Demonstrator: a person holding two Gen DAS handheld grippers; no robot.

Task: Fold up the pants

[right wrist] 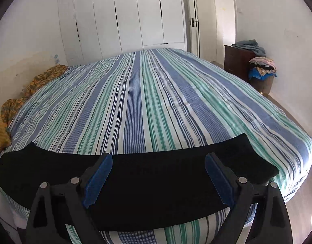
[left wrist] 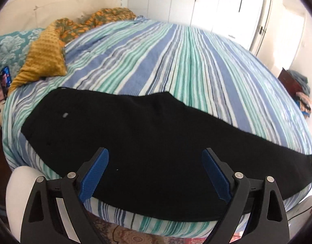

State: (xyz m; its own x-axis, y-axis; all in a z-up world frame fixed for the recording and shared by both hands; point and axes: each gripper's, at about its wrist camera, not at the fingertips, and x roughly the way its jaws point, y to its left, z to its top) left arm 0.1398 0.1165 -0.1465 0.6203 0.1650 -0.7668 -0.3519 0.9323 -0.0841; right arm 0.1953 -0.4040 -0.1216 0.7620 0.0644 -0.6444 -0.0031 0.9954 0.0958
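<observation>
Black pants (left wrist: 135, 134) lie flat along the near edge of a bed with a blue, green and white striped cover (left wrist: 176, 61). The waist end is at the left, and the legs run to the right. My left gripper (left wrist: 155, 152) hovers above the pants near the front edge, jaws wide apart, nothing between the blue pads (left wrist: 95, 174). In the right wrist view the leg part of the pants (right wrist: 156, 183) spans the bed's (right wrist: 145, 101) near edge. My right gripper (right wrist: 158, 158) stands open above it, and its pads (right wrist: 98, 179) hold nothing.
A mustard knitted cloth (left wrist: 42, 61), an orange patterned cloth (left wrist: 91, 22) and a teal pillow (left wrist: 9, 48) lie at the bed's left end. White wardrobe doors (right wrist: 125, 16) stand behind. A dark dresser (right wrist: 237, 61) and a clothes heap (right wrist: 261, 67) are at the right wall. A white post (left wrist: 20, 193) is at the near left corner.
</observation>
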